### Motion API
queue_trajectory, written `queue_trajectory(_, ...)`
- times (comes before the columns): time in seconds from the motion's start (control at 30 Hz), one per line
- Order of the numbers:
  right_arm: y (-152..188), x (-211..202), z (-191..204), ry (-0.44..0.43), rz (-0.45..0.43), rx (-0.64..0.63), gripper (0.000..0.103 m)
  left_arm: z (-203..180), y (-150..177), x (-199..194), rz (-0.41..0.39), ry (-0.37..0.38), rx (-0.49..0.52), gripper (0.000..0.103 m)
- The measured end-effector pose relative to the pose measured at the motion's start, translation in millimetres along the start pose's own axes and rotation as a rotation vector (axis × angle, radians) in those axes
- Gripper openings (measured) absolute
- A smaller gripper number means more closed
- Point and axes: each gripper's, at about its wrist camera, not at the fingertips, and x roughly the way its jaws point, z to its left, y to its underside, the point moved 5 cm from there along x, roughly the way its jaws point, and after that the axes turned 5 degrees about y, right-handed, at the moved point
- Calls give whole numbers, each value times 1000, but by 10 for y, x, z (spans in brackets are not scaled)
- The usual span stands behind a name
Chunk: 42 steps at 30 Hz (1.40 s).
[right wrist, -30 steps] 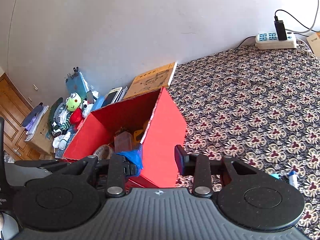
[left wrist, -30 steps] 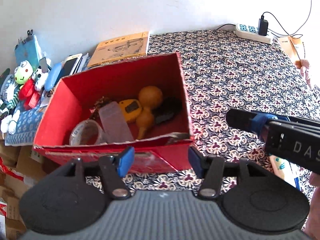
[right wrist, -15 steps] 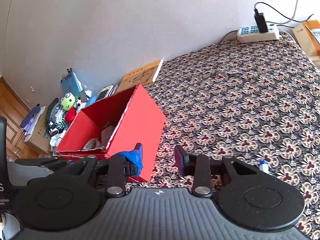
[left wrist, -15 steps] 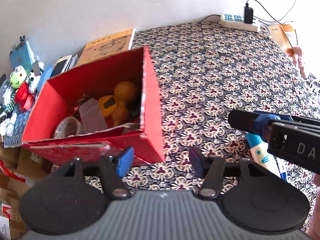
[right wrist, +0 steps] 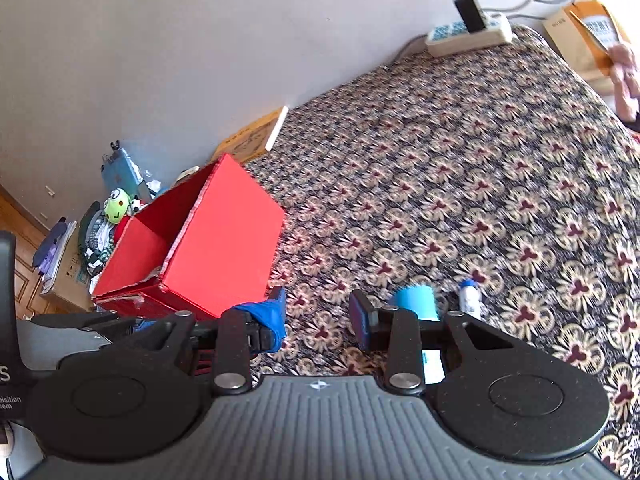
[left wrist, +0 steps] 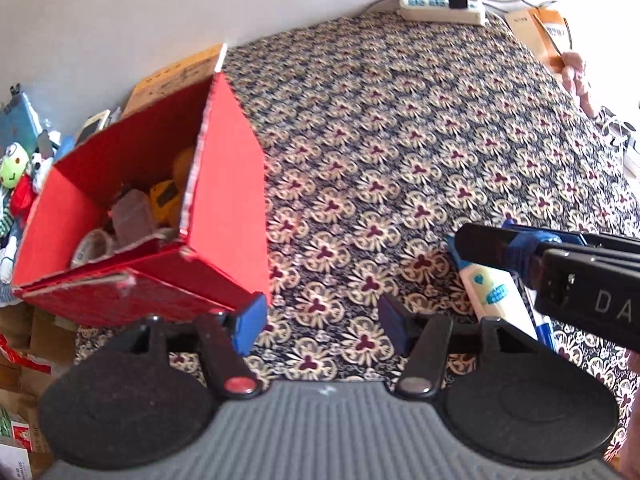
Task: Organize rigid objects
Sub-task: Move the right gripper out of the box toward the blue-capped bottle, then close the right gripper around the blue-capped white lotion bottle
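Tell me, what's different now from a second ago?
Both grippers swung right, away from the red box, toward the white tube and blue-capped items lying on the patterned cloth. Nothing was grabbed or dropped. The left gripper and right gripper stay open, and the box's contents are unchanged.

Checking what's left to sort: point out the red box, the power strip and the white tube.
red box (left wrist: 228,200), left wrist view, outer right wall.
power strip (right wrist: 468,38), right wrist view, top face.
white tube (left wrist: 496,292), left wrist view, printed body.
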Motion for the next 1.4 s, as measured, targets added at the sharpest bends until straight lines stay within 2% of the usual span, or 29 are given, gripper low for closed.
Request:
queue_trajectory(0.23,92,14,-322,28,26,64,18,-151,135,252,59,60,13,60)
queue_trajectory(0.37,146,34,-484,43,41,84,18,-239,201,343,67,182,-1,60)
queue_trajectory(0.53,187,81,-599,14,62,100,17,-403,236,397,38,320,3,62)
queue_trajectory(0.77,230,267,-665,49,104,50,18,-611,262,561,36,478,-4,65)
queue_trajectory(0.97,269,380,-696,42,146,47,18,-624,200,699,31,570,-20,66)
queue_trajectory(1.4,196,455,-727,21,169,90,17,-716,54,774,71,548,-1,67)
